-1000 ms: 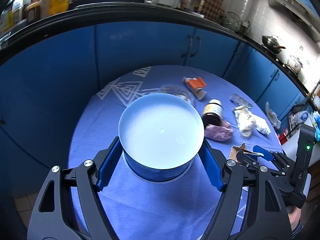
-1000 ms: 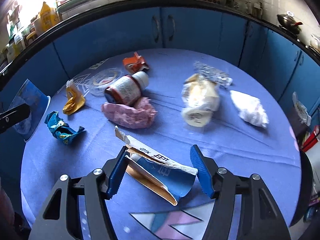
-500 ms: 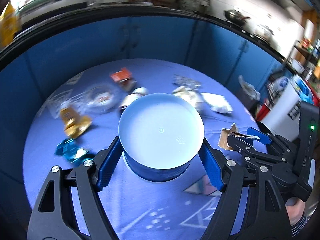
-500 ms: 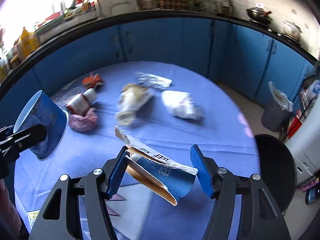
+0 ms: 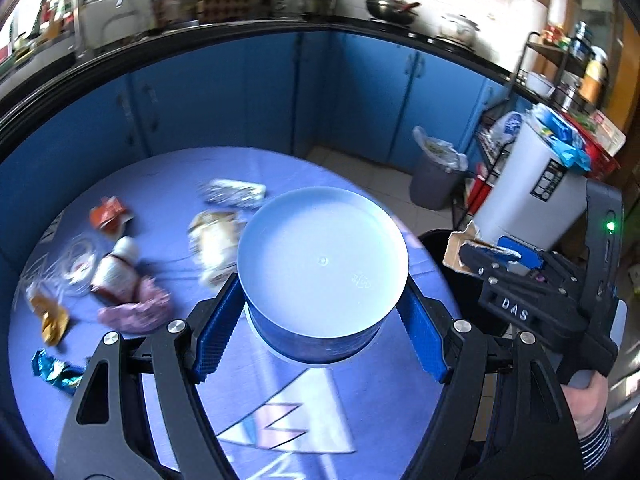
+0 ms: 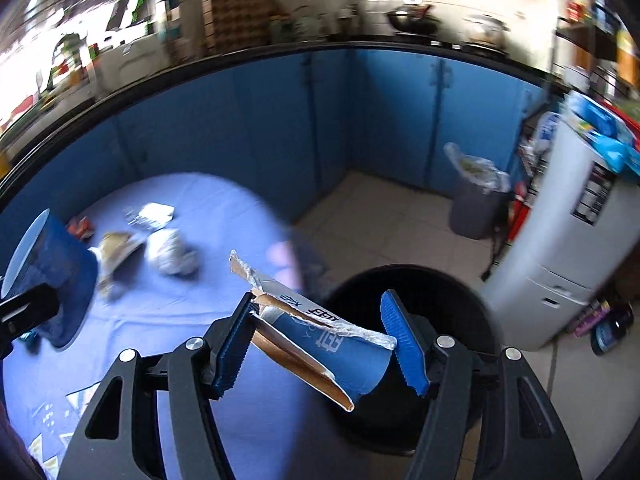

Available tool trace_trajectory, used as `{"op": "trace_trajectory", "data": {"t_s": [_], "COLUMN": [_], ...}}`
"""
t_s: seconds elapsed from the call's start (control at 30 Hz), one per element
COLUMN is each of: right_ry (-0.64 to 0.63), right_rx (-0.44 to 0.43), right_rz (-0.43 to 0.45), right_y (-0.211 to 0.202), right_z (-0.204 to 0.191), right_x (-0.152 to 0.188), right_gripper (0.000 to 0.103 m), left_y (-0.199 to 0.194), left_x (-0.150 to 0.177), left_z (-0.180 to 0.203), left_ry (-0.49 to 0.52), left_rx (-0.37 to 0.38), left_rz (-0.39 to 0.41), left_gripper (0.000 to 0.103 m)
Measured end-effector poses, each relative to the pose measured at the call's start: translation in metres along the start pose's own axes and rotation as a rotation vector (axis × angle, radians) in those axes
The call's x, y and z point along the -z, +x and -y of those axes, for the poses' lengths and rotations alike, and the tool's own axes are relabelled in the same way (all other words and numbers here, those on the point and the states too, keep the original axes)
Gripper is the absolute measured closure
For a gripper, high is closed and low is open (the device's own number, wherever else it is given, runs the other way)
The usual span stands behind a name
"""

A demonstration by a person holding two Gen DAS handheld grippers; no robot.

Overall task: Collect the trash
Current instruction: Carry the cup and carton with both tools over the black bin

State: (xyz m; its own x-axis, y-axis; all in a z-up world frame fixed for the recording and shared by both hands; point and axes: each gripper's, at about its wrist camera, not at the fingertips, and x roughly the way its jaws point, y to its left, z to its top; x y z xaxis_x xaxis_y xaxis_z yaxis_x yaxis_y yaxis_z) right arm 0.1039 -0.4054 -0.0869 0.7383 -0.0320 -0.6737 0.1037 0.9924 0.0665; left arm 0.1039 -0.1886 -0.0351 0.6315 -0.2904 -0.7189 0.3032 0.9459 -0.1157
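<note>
My left gripper (image 5: 320, 300) is shut on a blue cup (image 5: 320, 256), whose white round face is turned to the camera, above the blue-clothed table (image 5: 280, 384). To its right, my right gripper (image 5: 492, 256) is shut on a torn blue carton (image 6: 320, 344) with a brown inside. In the right wrist view that gripper (image 6: 316, 312) hangs over the table's edge, with the open black bin (image 6: 420, 288) just beyond it. Left on the table are a brown bottle (image 5: 112, 272), a pink wad (image 5: 132, 312), a foil packet (image 5: 232, 194) and several wrappers.
A grey lined bin (image 5: 434, 176) stands on the tiled floor by the blue cabinets (image 5: 248, 92). A tall white appliance (image 6: 572, 240) stands right of the black bin. A person's hand (image 5: 588, 404) holds the right gripper.
Both grippers have swung to the right across the table with their loads still held. The black bin, the grey bin and the white appliance have come into view.
</note>
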Motion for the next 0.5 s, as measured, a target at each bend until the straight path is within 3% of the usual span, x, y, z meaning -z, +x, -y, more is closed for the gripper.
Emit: {"op": "trace_trajectory", "data": {"t_s": [0.2,0.5], "right_ry": [0.060,0.091], "right_rx": [0.058,0.076], "right_rz": [-0.002,0.003], "right_y": [0.002,0.009], "right_z": [0.042,0.068], "right_x": [-0.002,-0.005], "right_gripper": [0.040,0.038], "left_y": [0.010,0.019], "left_x": [-0.013,-0.030], "left_z": [0.037,0.079], "left_ry": [0.053,0.110], "left_rx": [0.026,0.050], "left_rz": [0.001,0.021], "left_gripper": [0.027,0.027]}}
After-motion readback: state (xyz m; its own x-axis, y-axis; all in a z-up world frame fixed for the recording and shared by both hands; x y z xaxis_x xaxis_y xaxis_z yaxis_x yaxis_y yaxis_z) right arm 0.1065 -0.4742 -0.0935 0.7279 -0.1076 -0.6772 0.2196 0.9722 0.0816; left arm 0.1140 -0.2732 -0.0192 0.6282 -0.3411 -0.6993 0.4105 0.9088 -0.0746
